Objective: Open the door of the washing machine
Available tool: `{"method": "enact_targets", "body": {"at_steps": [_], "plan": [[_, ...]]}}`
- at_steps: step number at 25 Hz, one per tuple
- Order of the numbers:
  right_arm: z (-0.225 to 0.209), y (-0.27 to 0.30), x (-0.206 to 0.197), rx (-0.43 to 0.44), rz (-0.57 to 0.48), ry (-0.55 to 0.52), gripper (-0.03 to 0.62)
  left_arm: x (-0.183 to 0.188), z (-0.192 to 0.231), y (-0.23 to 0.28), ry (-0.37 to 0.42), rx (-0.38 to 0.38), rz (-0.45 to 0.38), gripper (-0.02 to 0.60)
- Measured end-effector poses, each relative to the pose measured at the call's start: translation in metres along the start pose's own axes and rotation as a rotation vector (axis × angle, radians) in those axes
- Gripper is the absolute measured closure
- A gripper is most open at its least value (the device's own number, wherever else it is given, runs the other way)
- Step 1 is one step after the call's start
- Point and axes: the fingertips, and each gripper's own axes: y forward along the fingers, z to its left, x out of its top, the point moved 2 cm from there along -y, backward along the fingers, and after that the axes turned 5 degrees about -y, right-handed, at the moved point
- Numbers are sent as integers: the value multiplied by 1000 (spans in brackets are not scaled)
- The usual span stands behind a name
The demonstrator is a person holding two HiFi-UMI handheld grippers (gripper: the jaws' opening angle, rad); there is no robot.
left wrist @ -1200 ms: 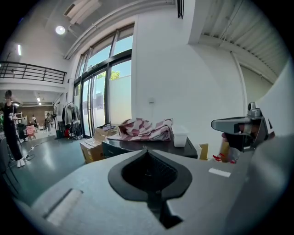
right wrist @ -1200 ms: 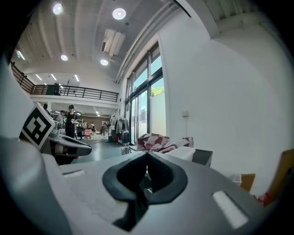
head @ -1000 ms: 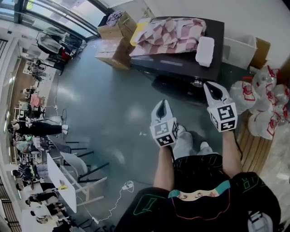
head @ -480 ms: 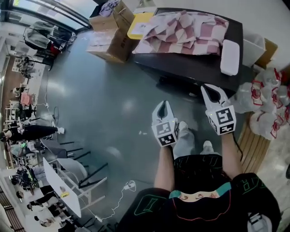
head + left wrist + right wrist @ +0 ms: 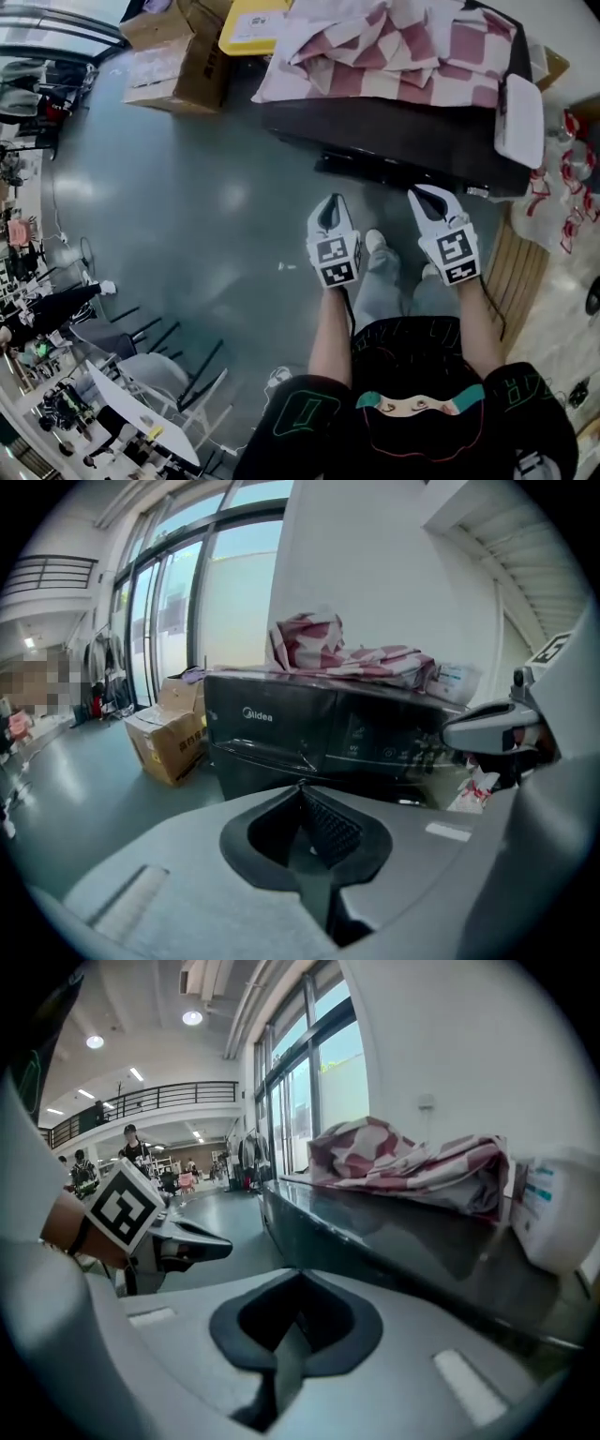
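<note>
Nothing done yet tbh. Washing machine (image 5: 394, 141) sits just ahead of both jaws, checkered cloth (image 5: 403, 47) piled on top, no door swung out that I can see. Left gripper (image 5: 328, 204) and right gripper (image 5: 433, 195): jaws pinched closed, empty. Forearms out front, side by side, tips angled down at machine front. Reach, grab, pull all left.

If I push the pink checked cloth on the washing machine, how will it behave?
The cloth lies in soft folds, so it would likely bunch up, not slide whole. It overhangs the washing machine edge, so it might slip off.
</note>
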Motion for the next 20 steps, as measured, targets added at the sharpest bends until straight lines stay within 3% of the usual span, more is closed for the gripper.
{"method": "enact_targets", "body": {"at_steps": [4,9,11,12,13,20], "plan": [[14,26,-15,9,90,-38,591,-18,19,36,111,-53,85,568],[19,55,-25,1,146,-87,591,-29,45,68,163,-73,103,565],[22,62,-32,4,185,-112,585,-35,49,80,195,-90,127,513],[24,66,-35,10,210,-128,536,-38,50,85,219,-101,145,475],[25,70,-38,17,233,-145,498,-41,52,91,251,-111,165,452],[30,92,-51,13,369,-307,453,-59,61,131,533,-211,316,382]]}}
